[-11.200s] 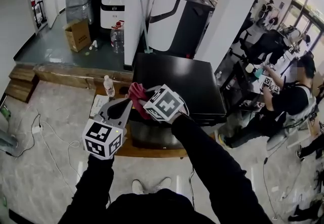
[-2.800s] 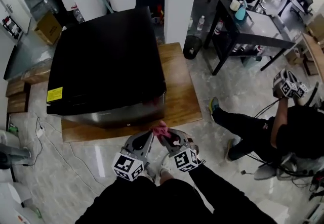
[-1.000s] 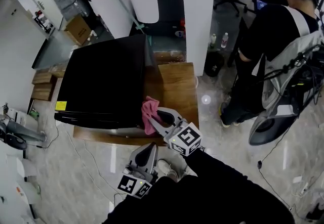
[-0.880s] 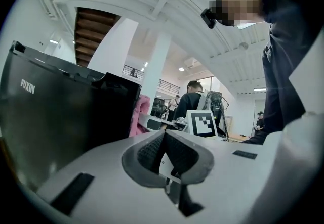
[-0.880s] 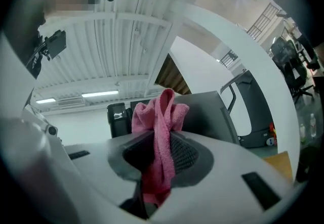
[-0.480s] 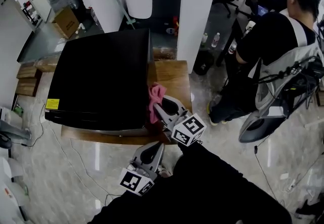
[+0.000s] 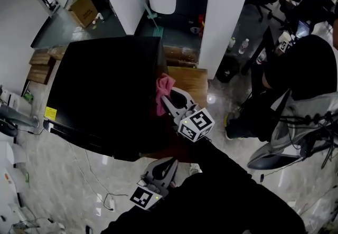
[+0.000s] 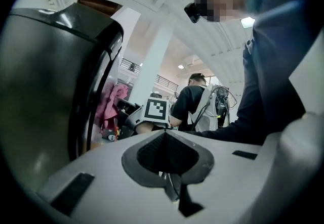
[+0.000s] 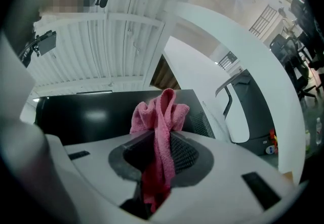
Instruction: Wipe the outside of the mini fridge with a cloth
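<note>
We have the right gripper clamped on the pink cloth. Its bunched end sticks out past the jaws, so that soft fabric, not plastic, meets the mini fridge. The cloth seems to rest against the fridge's right side wall near the top edge, above the wooden platform. That arm reaches forward and slightly left. The left gripper hangs low by the front corner, jaws pressed together on nothing, out of the way.

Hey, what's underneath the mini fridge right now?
A wooden platform shows past the right side of the mini fridge, so the fridge appears to stand on it. The fridge body covers whatever else lies beneath it.
</note>
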A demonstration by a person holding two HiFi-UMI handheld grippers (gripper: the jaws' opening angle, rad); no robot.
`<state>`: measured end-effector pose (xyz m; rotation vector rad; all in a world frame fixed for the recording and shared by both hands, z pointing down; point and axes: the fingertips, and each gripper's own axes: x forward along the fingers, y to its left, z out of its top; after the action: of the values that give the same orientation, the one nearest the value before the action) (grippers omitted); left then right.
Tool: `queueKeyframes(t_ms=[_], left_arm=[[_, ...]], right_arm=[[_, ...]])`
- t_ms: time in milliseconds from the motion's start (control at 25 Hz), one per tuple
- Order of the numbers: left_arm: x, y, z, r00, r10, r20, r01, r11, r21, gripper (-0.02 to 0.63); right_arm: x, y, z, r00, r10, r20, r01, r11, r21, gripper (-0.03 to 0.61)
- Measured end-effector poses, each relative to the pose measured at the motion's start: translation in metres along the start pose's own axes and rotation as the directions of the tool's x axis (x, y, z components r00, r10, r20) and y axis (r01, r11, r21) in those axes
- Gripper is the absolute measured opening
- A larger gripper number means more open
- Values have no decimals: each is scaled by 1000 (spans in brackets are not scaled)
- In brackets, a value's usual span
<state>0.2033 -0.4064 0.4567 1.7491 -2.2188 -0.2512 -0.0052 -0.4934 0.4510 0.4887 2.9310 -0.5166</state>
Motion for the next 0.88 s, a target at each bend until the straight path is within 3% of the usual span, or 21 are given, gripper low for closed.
queueKeyframes(t_ms=[200,560,720,880], left_arm=[[32,12,4,996,94,2,-94,996,2,6],[61,8,13,980,199,-5,-199,980,1,6],[52,15,12,978,209,-20,-209,978,16,6],[42,18,-13,979,199,-43,-199,980,11,6]], right_arm=[[31,-47,7,1000,28,0,-28,999,-22,87],[60,-111,16,1000,-10,-23,9,1000,-15,87],[70,-126,10,996,-72,-53,74,997,39,89],[23,-119,2,996,-87,-36,90,993,79,90]])
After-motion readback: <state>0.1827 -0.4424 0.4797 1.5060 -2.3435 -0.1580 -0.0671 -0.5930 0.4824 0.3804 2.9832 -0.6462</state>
